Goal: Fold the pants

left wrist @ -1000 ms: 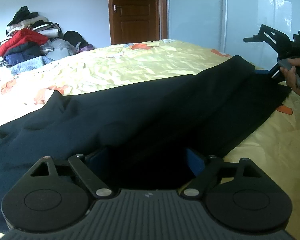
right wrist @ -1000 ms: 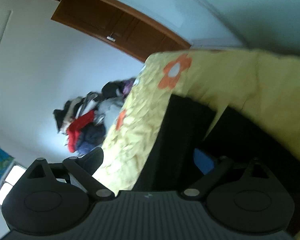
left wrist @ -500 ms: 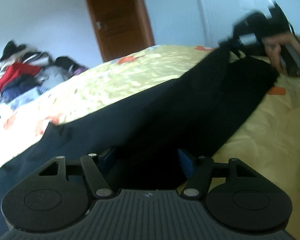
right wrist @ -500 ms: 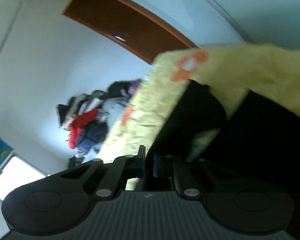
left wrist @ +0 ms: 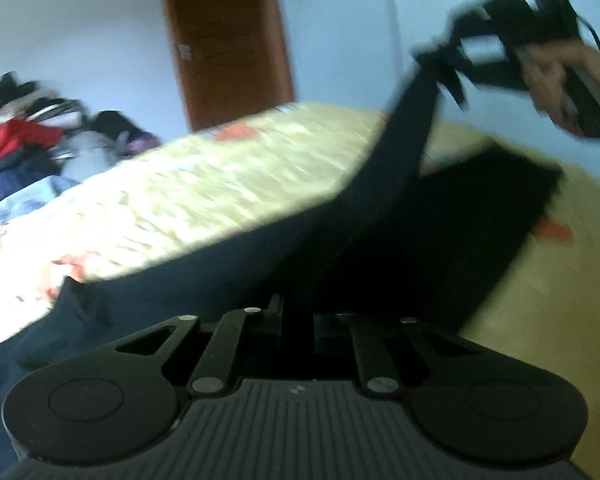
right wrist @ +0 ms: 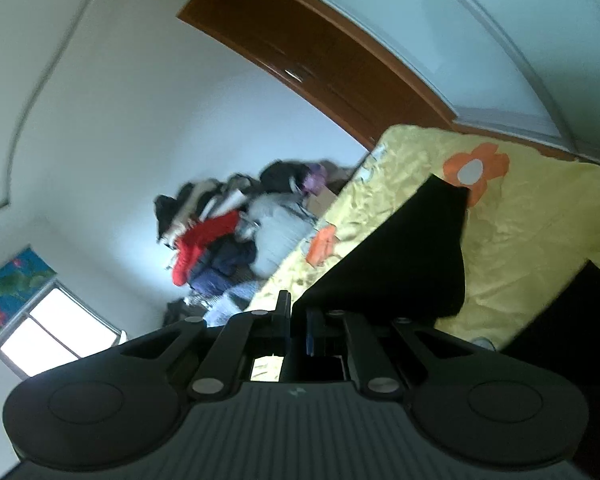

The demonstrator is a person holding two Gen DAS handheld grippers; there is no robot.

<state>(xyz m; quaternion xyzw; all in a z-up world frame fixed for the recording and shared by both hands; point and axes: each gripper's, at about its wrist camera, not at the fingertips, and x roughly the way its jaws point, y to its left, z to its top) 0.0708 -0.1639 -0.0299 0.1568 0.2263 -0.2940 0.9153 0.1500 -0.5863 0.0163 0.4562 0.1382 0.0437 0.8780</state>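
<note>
Black pants (left wrist: 380, 248) lie across a yellow flowered bedspread (left wrist: 236, 184). My left gripper (left wrist: 298, 320) is shut on the near edge of the pants, low over the bed. My right gripper (right wrist: 298, 320) is shut on the far leg end (right wrist: 400, 264) and holds it lifted off the bed, so one leg rises in a taut strip. In the left wrist view the right gripper (left wrist: 448, 64) shows at the upper right, held by a hand, with the cloth hanging from it. The other leg (left wrist: 492, 200) lies flat on the bed.
A pile of clothes (left wrist: 32, 140) lies at the far left end of the bed, also in the right wrist view (right wrist: 228, 236). A brown wooden door (left wrist: 228, 40) and a white wardrobe front (left wrist: 340, 32) stand behind the bed.
Both grippers closed on the pants. The right gripper rose with the leg end, pulling one leg up off the bed. The left gripper tilted and lifted slightly.
</note>
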